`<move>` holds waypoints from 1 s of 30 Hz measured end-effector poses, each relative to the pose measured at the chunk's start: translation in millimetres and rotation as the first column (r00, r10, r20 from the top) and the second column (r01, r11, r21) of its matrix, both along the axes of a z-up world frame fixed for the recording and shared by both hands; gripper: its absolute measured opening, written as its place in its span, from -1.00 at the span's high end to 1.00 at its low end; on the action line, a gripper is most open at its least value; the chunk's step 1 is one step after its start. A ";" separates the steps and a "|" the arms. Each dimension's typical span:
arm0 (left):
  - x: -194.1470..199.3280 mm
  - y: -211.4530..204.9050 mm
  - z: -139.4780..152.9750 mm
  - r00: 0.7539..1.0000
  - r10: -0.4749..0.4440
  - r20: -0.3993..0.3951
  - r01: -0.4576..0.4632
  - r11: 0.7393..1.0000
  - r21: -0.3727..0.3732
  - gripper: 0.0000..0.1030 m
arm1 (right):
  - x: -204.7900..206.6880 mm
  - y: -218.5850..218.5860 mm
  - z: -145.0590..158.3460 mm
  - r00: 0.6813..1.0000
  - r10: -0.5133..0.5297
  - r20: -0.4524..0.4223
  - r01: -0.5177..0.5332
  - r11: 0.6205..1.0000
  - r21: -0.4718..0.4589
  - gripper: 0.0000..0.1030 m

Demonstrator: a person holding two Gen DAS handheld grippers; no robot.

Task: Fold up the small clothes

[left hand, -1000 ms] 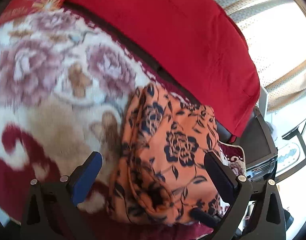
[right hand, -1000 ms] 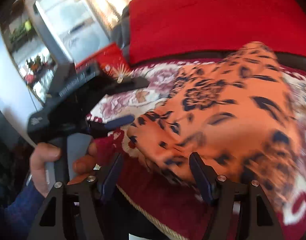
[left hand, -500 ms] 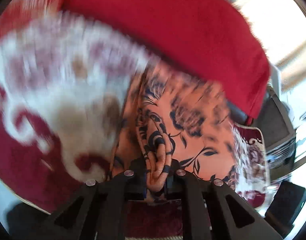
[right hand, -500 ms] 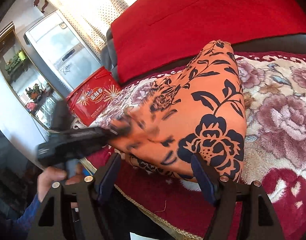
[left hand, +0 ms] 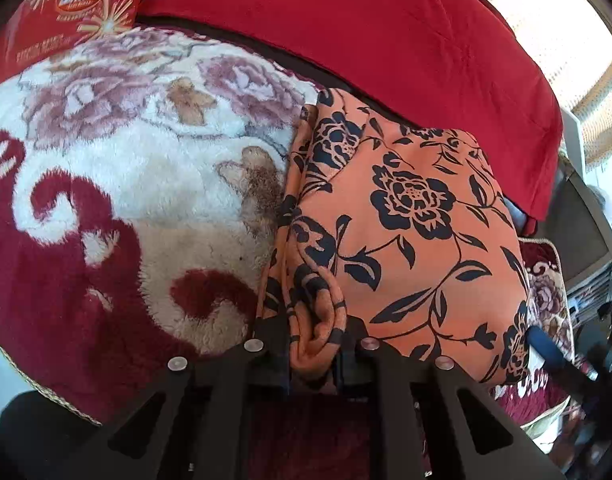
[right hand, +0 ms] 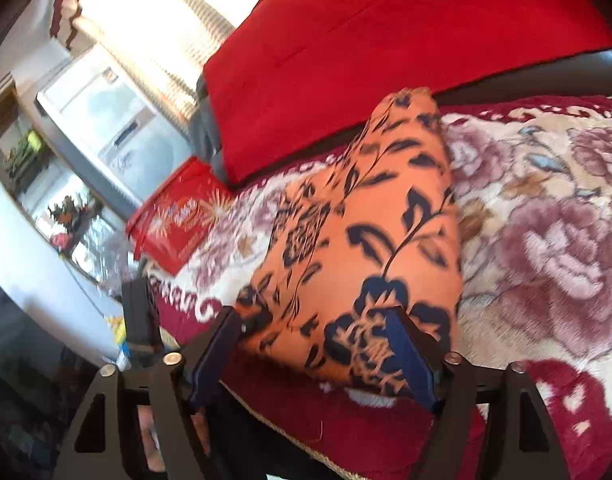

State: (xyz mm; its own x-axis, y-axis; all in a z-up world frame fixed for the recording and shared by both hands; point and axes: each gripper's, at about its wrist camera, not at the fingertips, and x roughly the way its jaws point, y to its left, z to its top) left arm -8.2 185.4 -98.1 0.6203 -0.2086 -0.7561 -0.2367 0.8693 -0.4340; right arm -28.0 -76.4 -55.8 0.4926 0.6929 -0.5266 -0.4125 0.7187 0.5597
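Your left tongs (left hand: pixel 313 344) are clamped on a bunched fold at the near edge of the orange floral garment (left hand: pixel 405 232), the fabric pinched tight between the two black fingers. The garment lies folded into a rough rectangle on the plush floral blanket (left hand: pixel 126 184), its far edge close to the dark gap below the red cushion (left hand: pixel 385 40). In the left wrist view the blue pad of the other tool shows at the garment's right corner.

Your right tongs (right hand: pixel 317 344) stand spread apart at the near corner of the same garment (right hand: pixel 369 232). The right blue pad (right hand: pixel 409 356) overlaps the cloth's near edge; the left pad sits just beside the corner. The view is blurred, so you cannot tell whether either pad presses the fabric.

A red printed box (right hand: pixel 178 216) stands at the left end of the blanket (right hand: pixel 545 232), beside the red cushion (right hand: pixel 385 48); its lid side faces you and nothing of its contents shows. The same box (left hand: pixel 62 12) appears at the top left of the left wrist view.
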 end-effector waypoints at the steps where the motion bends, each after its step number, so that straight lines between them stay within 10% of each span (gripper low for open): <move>1: -0.9 1.3 2.2 1.000 -0.005 -0.004 0.005 1.000 0.007 0.54 | 1.6 -5.3 2.2 1.000 -0.013 -0.003 0.013 1.000 0.019 -0.63; 5: -13.8 2.1 46.0 0.992 0.081 0.094 -0.093 0.987 0.130 -0.20 | 22.7 -36.6 3.0 0.995 -0.088 -0.054 0.092 0.992 0.083 -0.70; 11: 10.2 -20.0 80.0 0.976 -0.050 0.212 0.017 0.988 0.154 -0.36 | 95.3 -62.1 -32.0 0.956 -0.079 -0.283 0.146 0.964 0.224 -0.75; 15: 41.8 -30.6 37.9 0.993 -0.081 0.086 0.067 0.986 0.153 -0.35 | 142.3 -49.8 -46.7 0.926 -0.019 -0.378 0.127 0.956 0.264 -0.75; 16: 47.2 -32.1 22.1 0.997 -0.071 0.037 0.064 0.986 0.156 -0.34 | 150.1 -43.9 -54.6 0.909 -0.012 -0.417 0.125 0.962 0.244 -0.65; 18: 42.7 -35.9 14.1 0.995 -0.080 0.057 0.066 0.976 0.205 -0.34 | 161.1 -30.5 -57.6 0.904 0.010 -0.427 0.083 0.977 0.197 0.17; 20: 38.2 -37.0 14.7 0.993 -0.099 0.062 0.083 0.971 0.225 -0.35 | 149.2 -15.8 -30.4 0.949 -0.031 -0.313 0.049 0.998 0.048 0.20; 23: 37.2 -36.2 13.6 0.992 -0.107 0.068 0.090 0.971 0.222 -0.35 | 143.3 -2.3 -28.6 0.972 -0.080 -0.222 0.048 0.988 -0.145 0.17; 30: 35.9 -36.1 13.4 0.989 -0.118 0.085 0.095 0.969 0.229 -0.36 | 161.7 -37.0 -23.2 0.943 -0.084 -0.321 0.140 0.978 0.155 -0.48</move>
